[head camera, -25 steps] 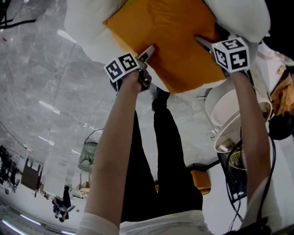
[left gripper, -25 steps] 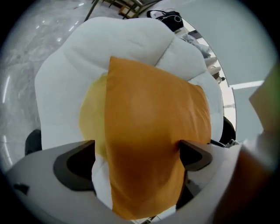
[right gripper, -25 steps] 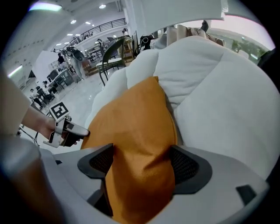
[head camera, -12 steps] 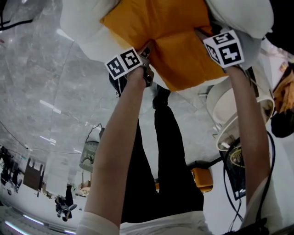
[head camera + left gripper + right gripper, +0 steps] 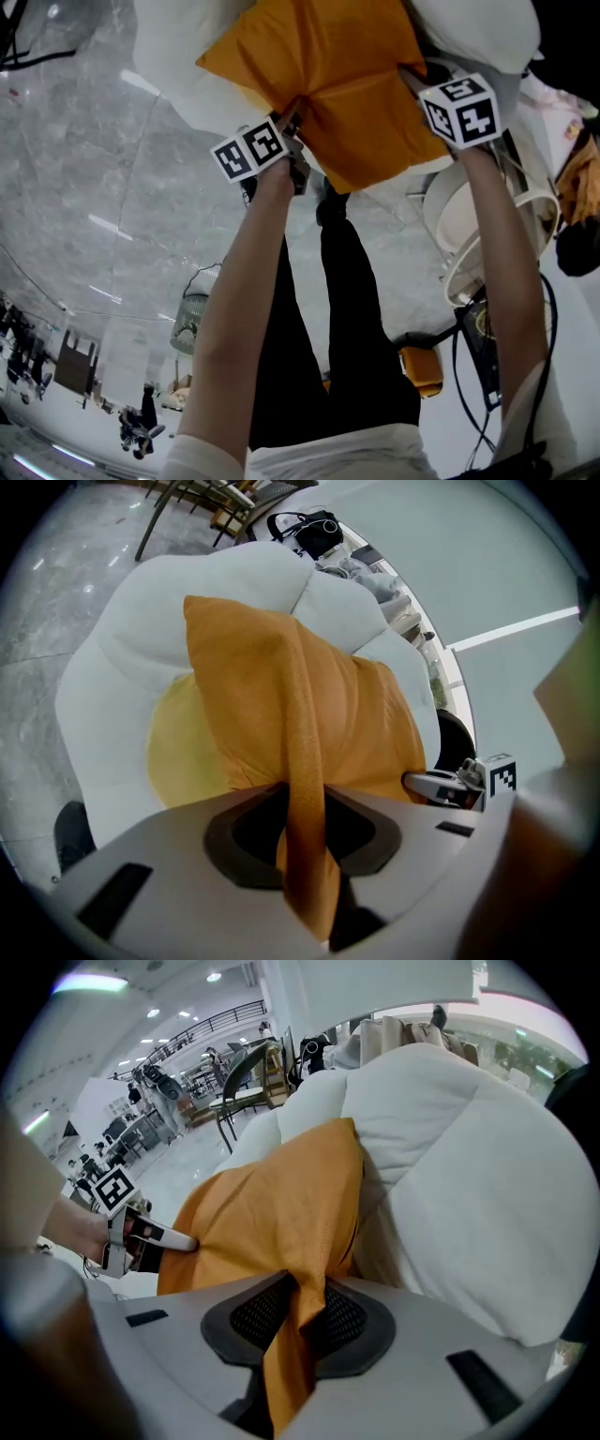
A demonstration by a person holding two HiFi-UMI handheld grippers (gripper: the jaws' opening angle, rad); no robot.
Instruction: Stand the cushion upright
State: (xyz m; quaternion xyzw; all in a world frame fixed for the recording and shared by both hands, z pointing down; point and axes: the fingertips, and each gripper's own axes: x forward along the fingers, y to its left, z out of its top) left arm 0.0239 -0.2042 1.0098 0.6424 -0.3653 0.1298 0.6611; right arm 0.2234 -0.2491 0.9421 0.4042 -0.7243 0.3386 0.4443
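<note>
Both jaw pairs have just closed, and each pinches a fold of fabric. The left gripper [image 5: 303, 832] holds the cushion's [image 5: 323, 75] near-left edge and the right gripper [image 5: 298, 1321] its near-right edge. We space the grips apart so the cushion tips without twisting. It lies on the white seat [image 5: 103, 677], near edge apparently lifting.

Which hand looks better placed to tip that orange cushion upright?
Probably left. Both claws have just closed on the cushion; the left claw pinches its open side, while the right claw is crowded against the white seat.
</note>
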